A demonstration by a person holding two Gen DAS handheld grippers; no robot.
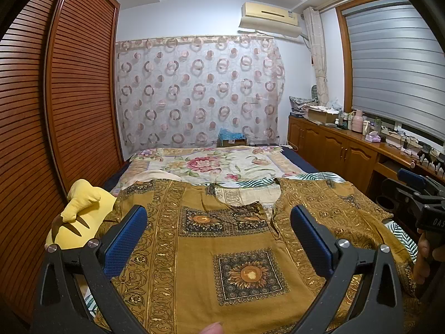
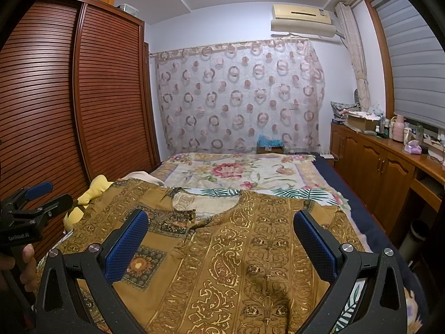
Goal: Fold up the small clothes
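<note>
Garment woven cloth, glinting gold print; gripper pads blue, dimpled, matt; wardrobe slatted glossy wood.

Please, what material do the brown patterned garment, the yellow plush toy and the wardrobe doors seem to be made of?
Garment: probably thin woven cloth, matte with shiny gold print; it lies flat with soft creases.
Yellow plush toy: soft stuffed fabric, judging by its rounded, padded shape.
Wardrobe doors: apparently reddish-brown wood with horizontal slats and a slight sheen; veneer is possible.

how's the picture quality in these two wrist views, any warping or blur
Left wrist view: strong fisheye bending of the wardrobe, dark vignette corners, garment sharp. Right wrist view: same bowing and vignette, even indoor light, garment sharp, no glare.
</note>
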